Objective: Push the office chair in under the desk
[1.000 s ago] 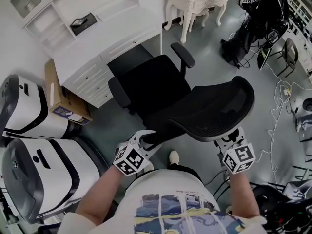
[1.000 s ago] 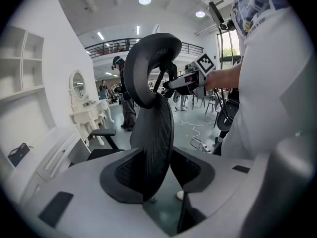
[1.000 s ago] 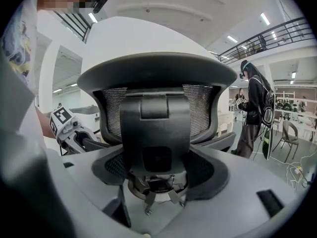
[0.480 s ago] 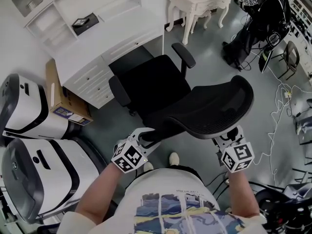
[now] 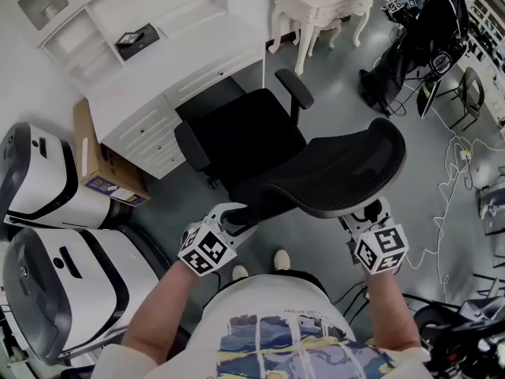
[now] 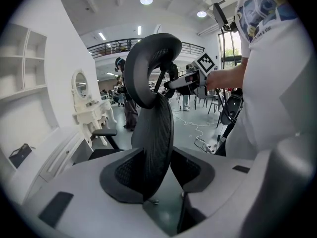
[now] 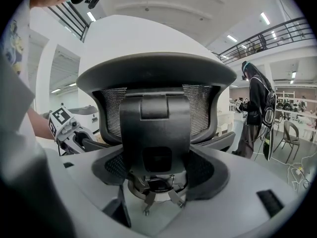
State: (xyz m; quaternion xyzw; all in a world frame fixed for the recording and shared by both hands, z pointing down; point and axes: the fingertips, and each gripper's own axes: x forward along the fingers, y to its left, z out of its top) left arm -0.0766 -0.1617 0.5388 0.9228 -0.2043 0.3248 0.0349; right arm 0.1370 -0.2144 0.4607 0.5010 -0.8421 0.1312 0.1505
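A black office chair stands in the head view with its seat [image 5: 237,136] facing the knee gap of the white desk [image 5: 181,58]. Its mesh backrest [image 5: 331,172] leans toward me. My left gripper [image 5: 230,221] is shut on the backrest's left edge. In the left gripper view the mesh edge [image 6: 153,133] runs down between the pads of the left gripper [image 6: 156,170]. My right gripper [image 5: 368,215] is behind the backrest's right side. In the right gripper view the right gripper [image 7: 158,170] is shut around the black rear spine [image 7: 156,133] of the chair.
A cardboard box [image 5: 99,160] leans beside the desk drawers. Two large white machines [image 5: 39,180] [image 5: 71,290] fill the left. An ornate white table [image 5: 316,2] stands at the back. Cables [image 5: 458,156], a person in black [image 5: 418,30] and another chair [image 5: 465,85] are at right.
The chair and both grippers have shifted a little forward, toward the desk. Both grips look unchanged.
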